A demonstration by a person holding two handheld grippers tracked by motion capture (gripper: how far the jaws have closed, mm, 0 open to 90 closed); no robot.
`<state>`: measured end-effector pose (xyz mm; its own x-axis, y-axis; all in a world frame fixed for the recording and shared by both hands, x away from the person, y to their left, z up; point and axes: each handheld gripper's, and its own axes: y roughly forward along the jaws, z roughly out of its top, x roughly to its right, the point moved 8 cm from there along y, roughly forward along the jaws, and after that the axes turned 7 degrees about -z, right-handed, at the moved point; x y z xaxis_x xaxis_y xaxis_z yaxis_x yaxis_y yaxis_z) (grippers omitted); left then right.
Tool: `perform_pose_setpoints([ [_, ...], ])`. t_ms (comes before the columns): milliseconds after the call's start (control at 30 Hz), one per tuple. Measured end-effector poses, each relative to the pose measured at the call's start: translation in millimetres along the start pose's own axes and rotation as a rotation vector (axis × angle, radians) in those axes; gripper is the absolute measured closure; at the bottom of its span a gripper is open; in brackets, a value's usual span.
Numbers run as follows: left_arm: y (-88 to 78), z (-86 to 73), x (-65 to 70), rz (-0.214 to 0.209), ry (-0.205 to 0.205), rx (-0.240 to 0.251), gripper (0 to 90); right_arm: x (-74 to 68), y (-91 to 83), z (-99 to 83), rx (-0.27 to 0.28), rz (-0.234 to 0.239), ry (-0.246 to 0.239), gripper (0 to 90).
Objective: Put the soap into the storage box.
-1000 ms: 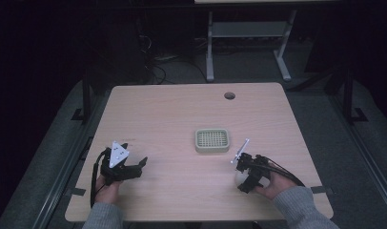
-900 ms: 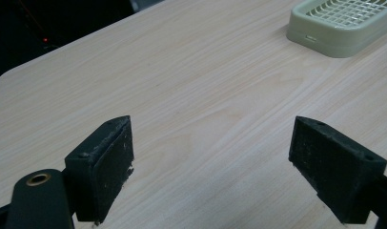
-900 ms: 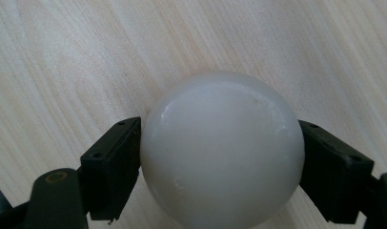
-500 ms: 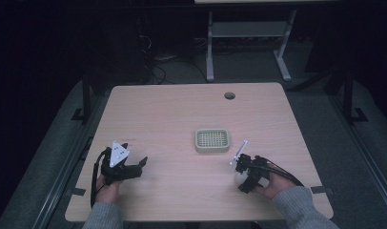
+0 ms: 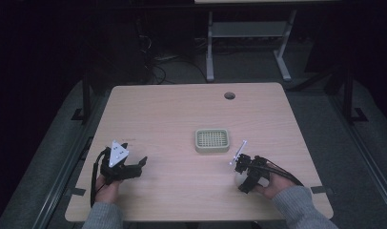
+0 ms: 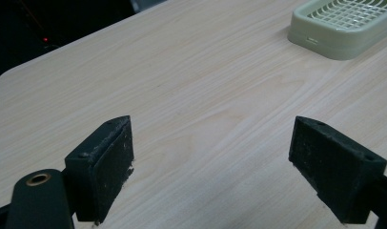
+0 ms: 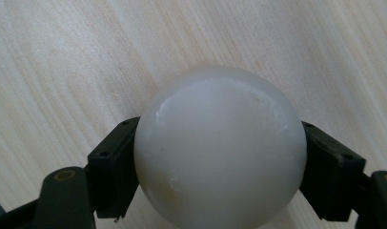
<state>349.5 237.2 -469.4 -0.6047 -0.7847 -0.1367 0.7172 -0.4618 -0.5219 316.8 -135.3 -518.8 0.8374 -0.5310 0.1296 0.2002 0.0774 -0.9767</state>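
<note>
From the high view, one wooden bench [image 5: 182, 119] carries one pale green tray [image 5: 212, 140] with a gridded top, lying a little right of the middle. One round hole [image 5: 229, 95] sits in the bench near its far edge. Two grippers rest close to the near edge, one in each hand. The left gripper [image 5: 134, 168] lies at the near left, topped by its grey three-cornered plate, well apart from the tray. The right gripper [image 5: 241, 180] lies at the near right, nearer to the tray but not touching it, and one white ball [image 5: 239, 178] shows as a pale spot at its tip, low over the bench. Two grey sleeves come in from the bottom edge.

In the left gripper view, the two black fingers [image 6: 106, 167] stand wide apart with nothing between them except bare bench [image 6: 191, 109]. The one green tray [image 6: 346, 28] lies ahead at the upper right corner, well beyond the fingertips.

In the right gripper view, the one white ball [image 7: 220, 148] sits squarely between the two black fingers [image 7: 113, 167], which press against its left and right sides and hold it. The ball is smooth and round, with a few faint scuffs on its surface. Behind it runs the light wood grain of the bench [image 7: 86, 57]; whether the ball touches the bench cannot be told from here.
</note>
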Motion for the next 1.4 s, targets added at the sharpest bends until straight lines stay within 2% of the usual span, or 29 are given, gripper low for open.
perform_pose_setpoints([
  [100, -0.3, 0.3, -0.9, 0.004, -0.002, 0.005, 14.9, -1.0, -0.6, 0.0, -0.001, 0.012, -0.003, 23.5],
  [233, 0.0, 0.1, -1.4, 0.004, -0.005, 0.003, 14.9, 0.3, -4.4, 2.5, 0.029, 0.015, 0.004, 23.5],
  [433, -0.1, 0.5, 0.2, 0.002, -0.002, 0.0, 14.9, 2.2, -14.9, 8.9, 0.045, 0.018, 0.003, 23.6],
  [933, 1.1, 1.7, 2.3, -0.002, 0.009, -0.002, 14.8, 14.8, -32.7, 22.5, 0.076, 0.034, 0.017, 23.6],
  [1133, 1.4, 1.7, 1.8, 0.001, 0.004, -0.002, 14.8, 24.1, -41.8, 32.1, 0.09, 0.028, 0.012, 23.6],
  [1400, 1.9, 2.2, 2.3, -0.002, 0.009, -0.005, 14.8, 28.7, -48.5, 45.0, 0.097, 0.038, 0.008, 23.6],
])
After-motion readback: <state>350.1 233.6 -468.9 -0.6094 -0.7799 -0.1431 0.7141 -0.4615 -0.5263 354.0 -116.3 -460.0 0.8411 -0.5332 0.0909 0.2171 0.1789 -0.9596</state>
